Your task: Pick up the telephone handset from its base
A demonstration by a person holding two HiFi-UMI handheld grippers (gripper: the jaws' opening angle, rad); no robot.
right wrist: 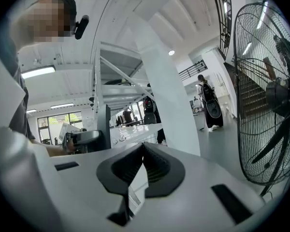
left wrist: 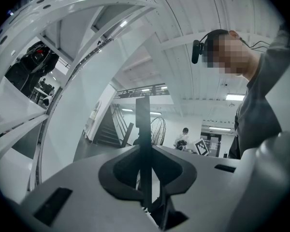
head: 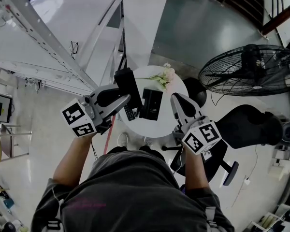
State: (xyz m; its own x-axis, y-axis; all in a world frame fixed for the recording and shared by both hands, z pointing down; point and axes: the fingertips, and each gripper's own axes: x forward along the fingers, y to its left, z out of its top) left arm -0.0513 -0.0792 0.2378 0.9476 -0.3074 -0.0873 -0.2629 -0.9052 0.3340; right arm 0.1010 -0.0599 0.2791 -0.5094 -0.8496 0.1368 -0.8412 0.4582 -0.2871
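Between left claw [head: 123, 98] pads: telephone handset [head: 127, 83], clamped, clear of base [head: 151, 104] just right, on table [head: 159, 127]. Stiff, light, slick plastic; mid-length hold looks best. Right claw [head: 176, 99] closed, empty.

Matt black plastic handset [head: 127, 85], smooth white table [head: 157, 127], wire-metal fan [head: 253, 70].

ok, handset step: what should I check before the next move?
1. Left gripper shut on the telephone handset: ok.
2. Handset clear of the base on the round table: ok.
3. Right gripper empty, jaws together: ok.
4. Flowers apart from both grippers: ok.
5. Cord from handset to base: cannot tell.
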